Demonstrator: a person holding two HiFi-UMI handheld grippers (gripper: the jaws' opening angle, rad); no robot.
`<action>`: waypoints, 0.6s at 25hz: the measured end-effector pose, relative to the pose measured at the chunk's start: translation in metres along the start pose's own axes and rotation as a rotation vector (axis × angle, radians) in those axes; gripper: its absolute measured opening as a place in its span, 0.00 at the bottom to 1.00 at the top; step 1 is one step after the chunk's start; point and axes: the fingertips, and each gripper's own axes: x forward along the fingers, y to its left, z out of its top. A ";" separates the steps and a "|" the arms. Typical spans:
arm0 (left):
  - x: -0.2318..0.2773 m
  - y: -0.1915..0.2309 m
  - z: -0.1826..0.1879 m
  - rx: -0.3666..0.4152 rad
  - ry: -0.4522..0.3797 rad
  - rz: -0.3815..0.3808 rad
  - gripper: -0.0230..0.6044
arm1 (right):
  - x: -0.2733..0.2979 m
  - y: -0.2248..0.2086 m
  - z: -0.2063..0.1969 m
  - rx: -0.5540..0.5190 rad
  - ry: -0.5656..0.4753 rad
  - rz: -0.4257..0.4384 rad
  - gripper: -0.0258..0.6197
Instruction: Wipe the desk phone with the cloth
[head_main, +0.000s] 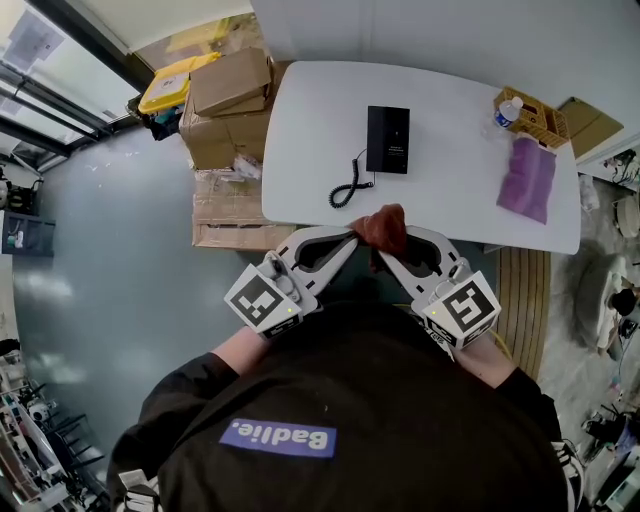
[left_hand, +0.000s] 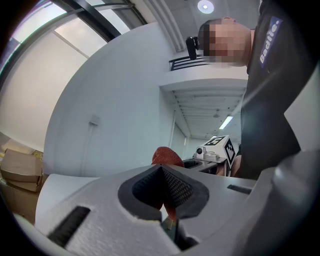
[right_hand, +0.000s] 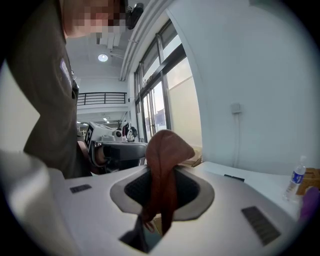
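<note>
The black desk phone (head_main: 388, 139) lies on the white table (head_main: 450, 190), its coiled cord (head_main: 349, 185) trailing toward the front edge. A reddish-brown cloth (head_main: 384, 228) is bunched just in front of that edge, between both grippers. My left gripper (head_main: 355, 237) comes in from the left and is shut on one part of the cloth (left_hand: 166, 156). My right gripper (head_main: 383, 255) is shut on another part, and in the right gripper view the cloth (right_hand: 165, 150) stands up out of the closed jaws. Both grippers are held close to the person's chest, short of the phone.
A purple cloth (head_main: 527, 178) lies at the table's right end. Behind it is a wicker basket (head_main: 535, 118) with a small bottle (head_main: 508, 110). Cardboard boxes (head_main: 230, 90) are stacked on the floor left of the table, beside a yellow-lidded bin (head_main: 168, 85).
</note>
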 end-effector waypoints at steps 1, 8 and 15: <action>-0.001 -0.002 0.002 0.007 -0.013 -0.007 0.05 | -0.001 0.001 0.001 -0.001 -0.002 0.002 0.18; -0.004 -0.007 0.004 0.012 -0.023 -0.008 0.05 | -0.004 0.008 0.005 0.001 -0.010 0.009 0.18; -0.005 -0.010 0.009 0.020 -0.038 -0.018 0.05 | -0.006 0.013 0.011 -0.002 -0.013 0.015 0.18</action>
